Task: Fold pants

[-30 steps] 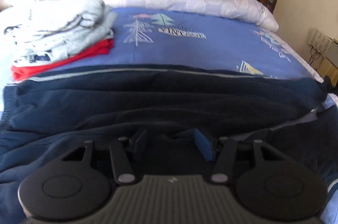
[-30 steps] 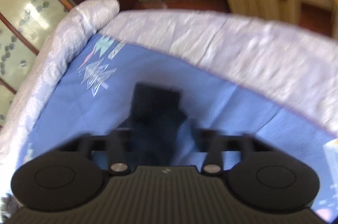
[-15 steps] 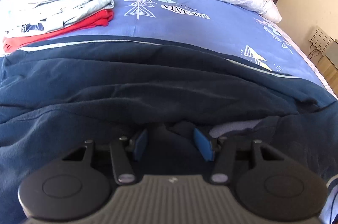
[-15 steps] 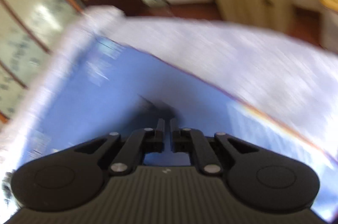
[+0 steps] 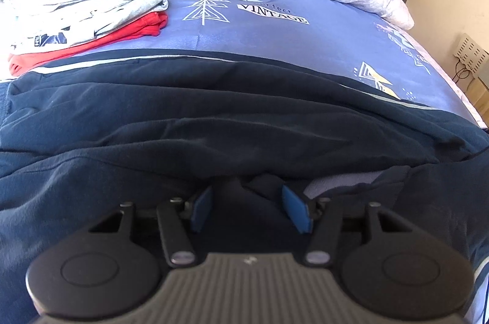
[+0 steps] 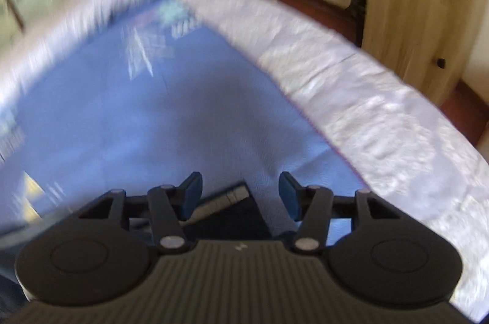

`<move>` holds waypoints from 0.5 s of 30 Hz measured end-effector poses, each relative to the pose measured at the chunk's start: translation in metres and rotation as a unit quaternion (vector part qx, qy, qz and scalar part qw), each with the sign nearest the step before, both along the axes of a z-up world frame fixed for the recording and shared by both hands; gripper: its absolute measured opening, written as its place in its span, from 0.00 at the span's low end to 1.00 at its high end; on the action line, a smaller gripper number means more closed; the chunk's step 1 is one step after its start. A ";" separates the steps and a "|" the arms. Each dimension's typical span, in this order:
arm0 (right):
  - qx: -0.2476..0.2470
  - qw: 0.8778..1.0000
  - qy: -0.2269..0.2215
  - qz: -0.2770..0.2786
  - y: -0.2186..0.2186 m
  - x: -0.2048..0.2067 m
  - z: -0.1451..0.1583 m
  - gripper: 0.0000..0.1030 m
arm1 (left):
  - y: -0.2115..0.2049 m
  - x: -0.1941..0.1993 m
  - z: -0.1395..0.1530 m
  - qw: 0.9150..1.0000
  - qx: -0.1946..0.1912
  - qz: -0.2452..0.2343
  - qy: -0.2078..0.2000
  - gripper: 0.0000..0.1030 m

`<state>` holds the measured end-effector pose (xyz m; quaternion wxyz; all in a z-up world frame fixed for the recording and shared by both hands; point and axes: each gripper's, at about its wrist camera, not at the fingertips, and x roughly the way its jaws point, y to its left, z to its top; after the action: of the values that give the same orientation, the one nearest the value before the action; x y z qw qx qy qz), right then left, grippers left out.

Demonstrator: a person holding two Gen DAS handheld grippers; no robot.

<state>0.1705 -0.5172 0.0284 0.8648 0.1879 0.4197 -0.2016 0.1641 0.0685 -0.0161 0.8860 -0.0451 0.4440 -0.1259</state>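
While the navy pants (image 5: 214,116) sprawl across the bed (image 5: 305,42) ahead of the released left tool (image 5: 249,206), the right tool (image 6: 240,194) gapes over their dark hem (image 6: 226,198).

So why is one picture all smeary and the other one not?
Right wrist view: motion blur smears the bedspread and white quilt, while the right gripper itself is sharp, since the camera rides on it. Left wrist view: crisp, so the pants and folded clothes look clear; sunlight washes out the clothes, and the fisheye lens bends the bed's edges.
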 end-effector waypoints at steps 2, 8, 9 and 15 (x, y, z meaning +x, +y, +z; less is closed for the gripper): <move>0.004 1.000 0.015 0.008 0.003 0.003 -0.012 0.55 | 0.001 0.001 0.000 1.000 -0.001 -0.002 0.002 0.52; -0.041 0.997 -0.022 0.067 0.030 -0.002 0.010 0.10 | -0.001 0.003 -0.002 1.000 0.001 -0.001 0.002 0.53; -0.052 0.996 -0.040 0.054 0.028 0.003 0.019 0.10 | -0.001 0.003 -0.002 1.000 0.001 0.001 0.003 0.54; -0.067 0.984 -0.160 -0.031 -0.001 0.052 0.073 0.10 | 0.000 0.004 -0.002 1.000 -0.003 0.007 0.003 0.54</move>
<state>0.2228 -0.5185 0.1010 0.9249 0.1721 0.2552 -0.2230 0.1679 0.0682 -0.0178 0.8851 -0.0508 0.4464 -0.1212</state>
